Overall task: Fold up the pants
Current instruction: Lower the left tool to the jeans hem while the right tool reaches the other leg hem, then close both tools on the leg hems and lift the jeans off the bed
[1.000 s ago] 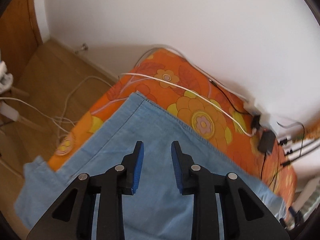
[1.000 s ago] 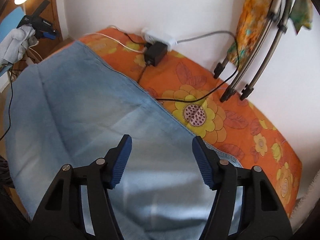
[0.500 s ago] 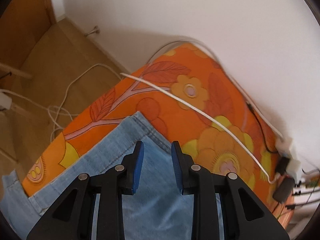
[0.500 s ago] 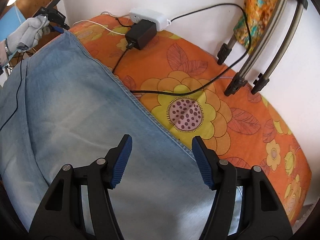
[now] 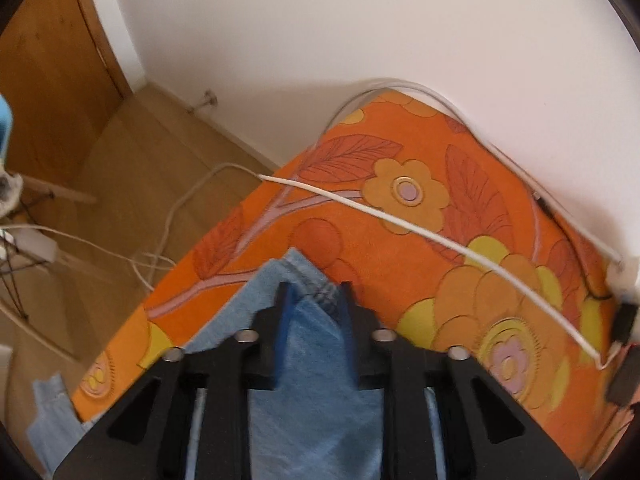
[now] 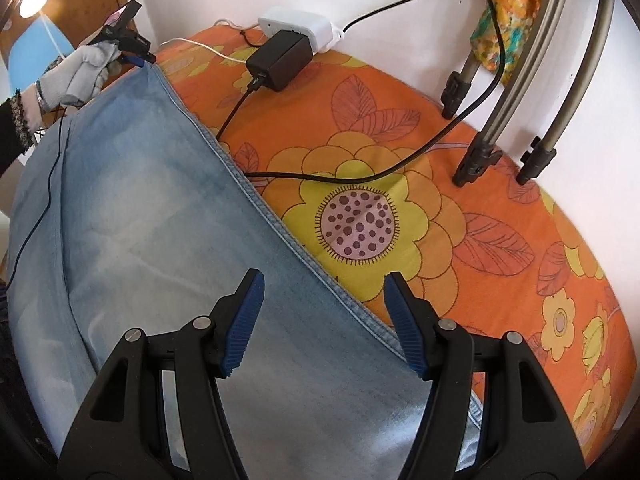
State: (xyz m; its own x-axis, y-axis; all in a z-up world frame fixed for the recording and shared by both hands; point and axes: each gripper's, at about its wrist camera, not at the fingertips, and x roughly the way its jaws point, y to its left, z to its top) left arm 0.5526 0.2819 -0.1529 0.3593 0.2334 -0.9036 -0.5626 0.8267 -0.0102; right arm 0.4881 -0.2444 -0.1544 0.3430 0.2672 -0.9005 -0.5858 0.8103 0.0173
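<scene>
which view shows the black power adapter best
The right wrist view: the boxy black power adapter lies whole and sharp on the orange floral cover. The left wrist view catches only a blurred black sliver at its right edge.

Left claw [image 5: 313, 300] closing; right claw [image 6: 322, 300] agape.

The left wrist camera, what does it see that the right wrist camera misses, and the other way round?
Only the left wrist view shows the wooden floor and the left gripper closing on the pants' corner. Only the right wrist view shows the black charger, the metal legs, the gloved hand, and the right gripper open over the denim. Both show the blue pants on the orange flowered cover.
</scene>
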